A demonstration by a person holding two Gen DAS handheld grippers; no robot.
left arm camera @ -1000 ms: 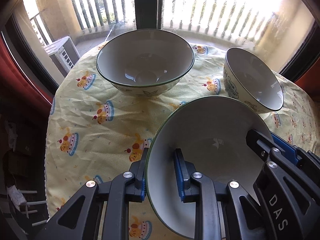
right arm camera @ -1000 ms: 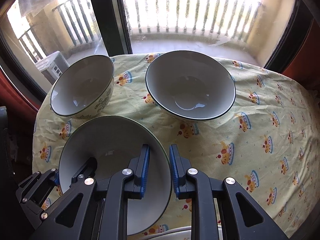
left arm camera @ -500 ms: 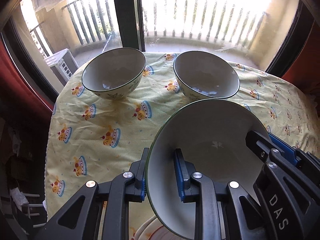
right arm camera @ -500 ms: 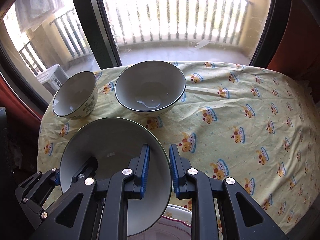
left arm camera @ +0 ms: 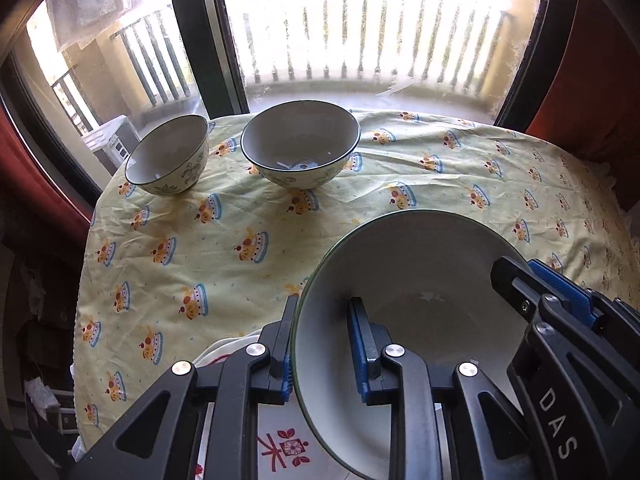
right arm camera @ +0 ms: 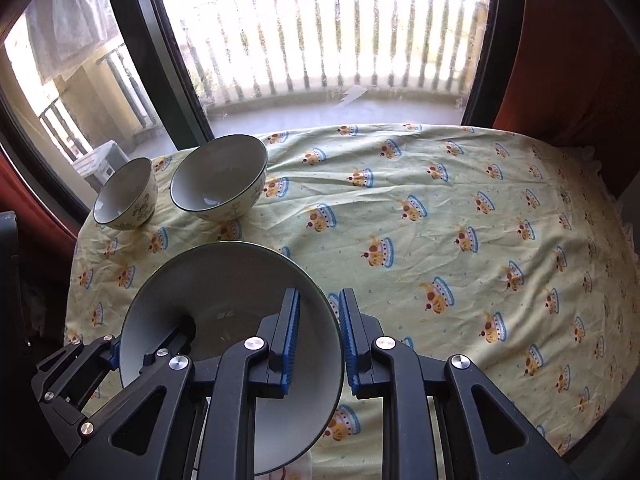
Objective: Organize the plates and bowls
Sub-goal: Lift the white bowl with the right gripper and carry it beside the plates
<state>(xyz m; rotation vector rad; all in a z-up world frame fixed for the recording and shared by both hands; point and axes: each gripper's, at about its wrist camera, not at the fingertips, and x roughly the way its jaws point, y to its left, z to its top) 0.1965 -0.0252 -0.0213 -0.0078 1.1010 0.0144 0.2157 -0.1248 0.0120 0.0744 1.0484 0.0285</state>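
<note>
A large white bowl with a green rim hangs tilted above the table's near edge, gripped from both sides. My left gripper is shut on its left rim, one pad inside and one outside. On the opposite rim my right gripper is shut the same way. A medium bowl and a small patterned bowl stand upright side by side at the far left of the table. A white plate with red marks lies under the held bowl, mostly hidden.
The round table wears a yellow cloth with cake prints. Behind it are a glass door with a dark frame and a balcony railing. Red curtains hang at both sides. Clutter sits on the floor at the left.
Both grippers have drawn back and up with the large bowl. The two far bowls now look smaller and sit further left. The white plate has come into view below.
</note>
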